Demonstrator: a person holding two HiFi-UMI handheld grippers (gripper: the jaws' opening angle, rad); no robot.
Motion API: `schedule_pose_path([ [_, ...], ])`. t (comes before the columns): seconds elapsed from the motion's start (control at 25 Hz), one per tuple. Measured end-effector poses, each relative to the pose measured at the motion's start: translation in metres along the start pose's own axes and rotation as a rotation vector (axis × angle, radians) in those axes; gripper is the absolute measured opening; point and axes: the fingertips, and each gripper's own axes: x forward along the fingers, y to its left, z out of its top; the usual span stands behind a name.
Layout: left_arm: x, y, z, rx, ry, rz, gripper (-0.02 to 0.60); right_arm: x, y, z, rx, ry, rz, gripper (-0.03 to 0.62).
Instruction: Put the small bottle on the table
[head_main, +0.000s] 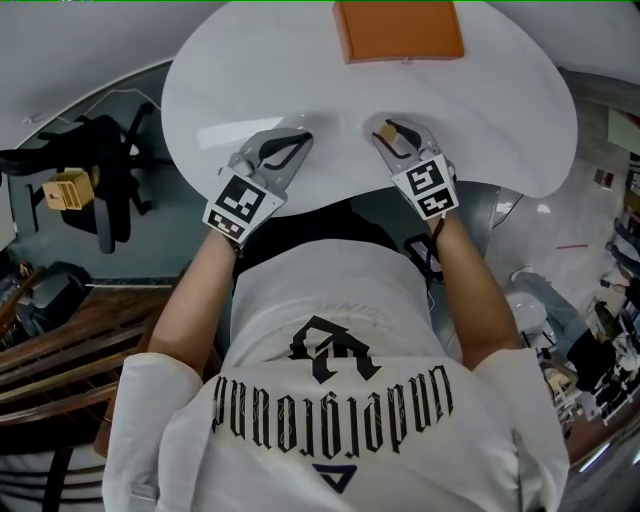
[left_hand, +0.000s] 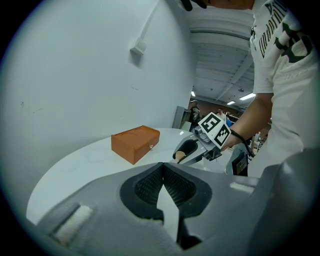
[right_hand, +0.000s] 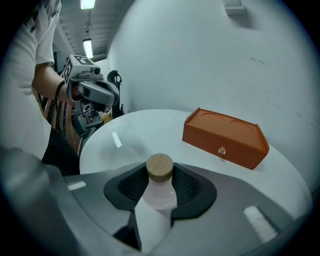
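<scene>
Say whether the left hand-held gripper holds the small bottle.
No, the left hand-held gripper is shut empty; the right hand-held gripper clamps the small bottle.

The person wears a white short-sleeved T-shirt (head_main: 340, 400) with a black emblem and black gothic lettering across the front; in the head view a small dark triangle sits at six o'clock of the lettering. A thin dark band (left_hand: 237, 136) circles the right wrist. The left gripper (head_main: 283, 148), at eleven o'clock from the emblem, and the right gripper (head_main: 398, 138), at one o'clock, have pale grey shells with black ribbed pads (left_hand: 146, 189) — each bears a white cube (head_main: 243, 205) printed with black square markers.
</scene>
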Motion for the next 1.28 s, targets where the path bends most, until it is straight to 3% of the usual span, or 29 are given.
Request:
schedule_pose_path([
  [0.6,0.0,-0.006,-0.003,-0.004,0.001,-0.028,0.008,0.003,0.002,-0.004,-0.031,-0.008,-0.02,0.146],
  [0.84,-0.004,-0.01,0.001,0.003,-0.01,-0.025,0.008,-0.004,0.004,-0.001,-0.023,-0.026,-0.018,0.177],
  [1.28,-0.005,-0.036,0.009,0.034,-0.028,-0.006,0.008,-0.048,0.004,-0.005,-0.006,-0.093,-0.069,0.201],
])
